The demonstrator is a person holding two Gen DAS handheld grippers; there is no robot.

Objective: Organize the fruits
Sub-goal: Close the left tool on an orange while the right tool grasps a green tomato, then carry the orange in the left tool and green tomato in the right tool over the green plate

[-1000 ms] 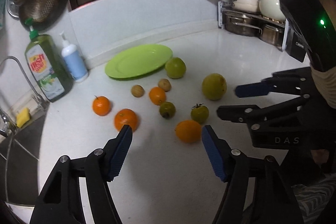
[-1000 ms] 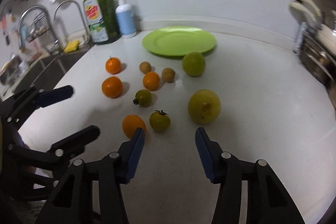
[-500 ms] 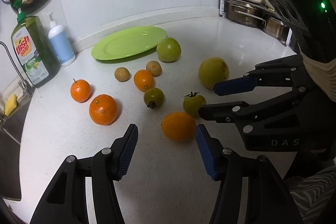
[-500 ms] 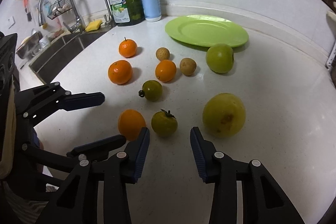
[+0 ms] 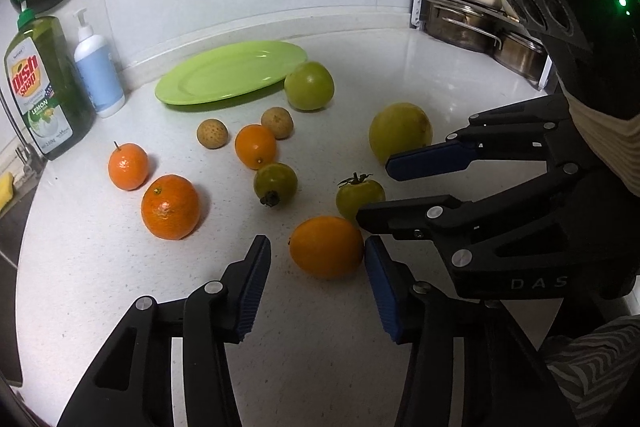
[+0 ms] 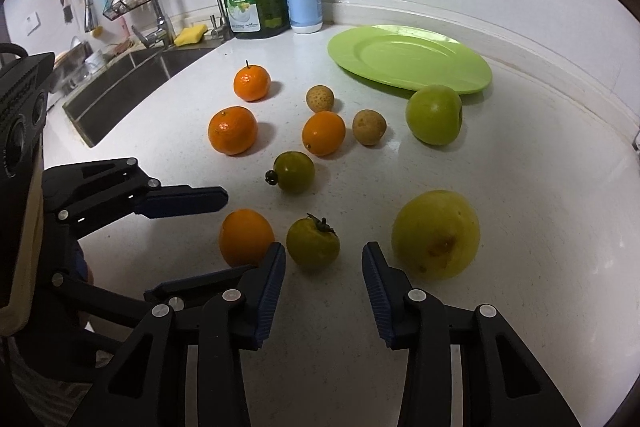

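We are at the pick-up step: our left claw (image 5: pixel 316 267) is closing around the nearest orange (image 5: pixel 326 247) on the bench (image 5: pixel 100 267), pads not yet pressing it. Our right claw (image 6: pixel 324 275) stands apart, empty, just short of the green tomato (image 6: pixel 313 244). Next we need firm grips, then carrying to the green plate (image 6: pixel 408 57)

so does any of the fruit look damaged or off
One does: the big yellow-green fruit, nearest the right gripper, has a brownish bruised patch on its near side. Also, the green plate lies bare while all the fruit sits loose on the counter. Nothing is spilled.
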